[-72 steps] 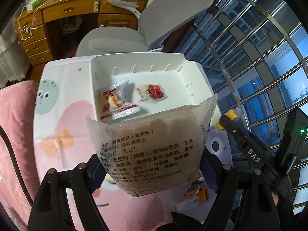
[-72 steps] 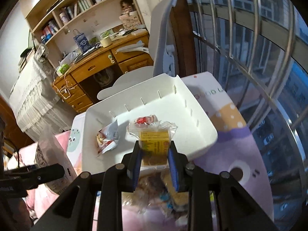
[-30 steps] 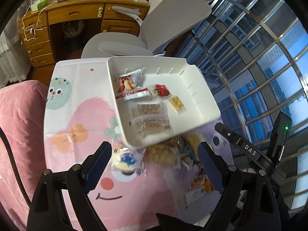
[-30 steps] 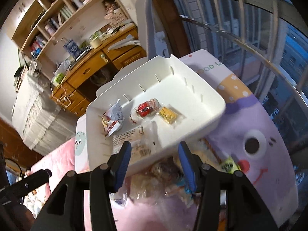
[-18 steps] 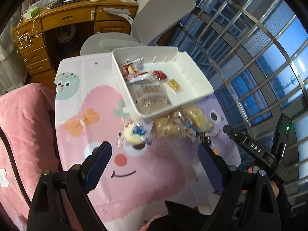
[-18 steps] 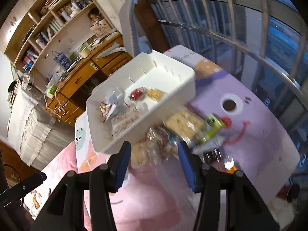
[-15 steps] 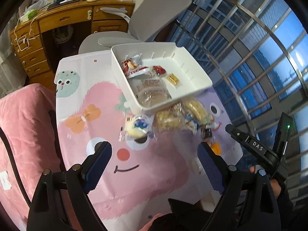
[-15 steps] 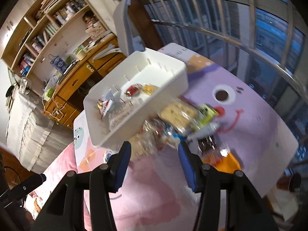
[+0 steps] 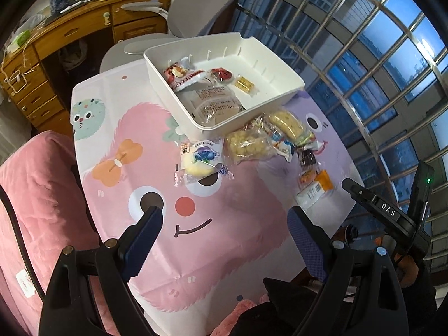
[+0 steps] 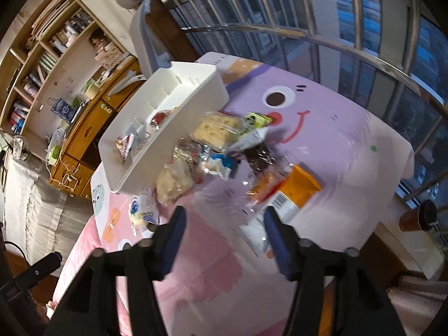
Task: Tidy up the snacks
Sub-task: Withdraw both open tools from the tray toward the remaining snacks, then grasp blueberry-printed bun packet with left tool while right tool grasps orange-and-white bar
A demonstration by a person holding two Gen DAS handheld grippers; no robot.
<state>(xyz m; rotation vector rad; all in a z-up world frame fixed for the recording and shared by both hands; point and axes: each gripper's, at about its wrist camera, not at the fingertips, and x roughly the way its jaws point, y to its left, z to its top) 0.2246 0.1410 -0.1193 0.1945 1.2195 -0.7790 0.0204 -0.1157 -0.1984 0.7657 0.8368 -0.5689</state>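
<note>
- Two grippers hang over a tabletop (image 9: 117, 212) covered with a pink and purple cartoon cloth; neither has hold of anything.
- The left gripper (image 9: 224, 228) stands wide apart over bare pink cloth, nothing between its blue pads.
- The right gripper (image 10: 224, 225) has just been opening its jaws; the gap between them is empty, and the corner of an orange-and-white packet (image 10: 291, 193) lies just beyond its right finger.
- A white tray (image 9: 282, 70) sits at the far side of the tabletop, near a grey office chair (image 9: 196, 2).
- Inside the tray lie four snacks: a red-and-white pouch (image 9: 182, 77), a small red-wrapped sweet (image 9: 221, 74), a little yellow bar (image 9: 245, 84) and a clear pack of pale biscuits (image 9: 215, 105) against the near wall.
- Loose snacks lie heaped on the cloth just in front of the tray: a blueberry-printed bun pack (image 9: 200, 159), a clear bag of yellow crumbly pieces (image 9: 247, 144), a long pale bar (image 9: 285, 121) and several small wrappers, some touching the tray's near wall.
- Farther toward the tabletop's edge, apart from the heap, is the orange-and-white packet with a barcode.
- In the right wrist view the heap is blurred, so small wrappers cannot be told apart.
- A wooden desk (image 9: 70, 33) stands behind the chair, and a barred window (image 9: 378, 56) runs along the right.
</note>
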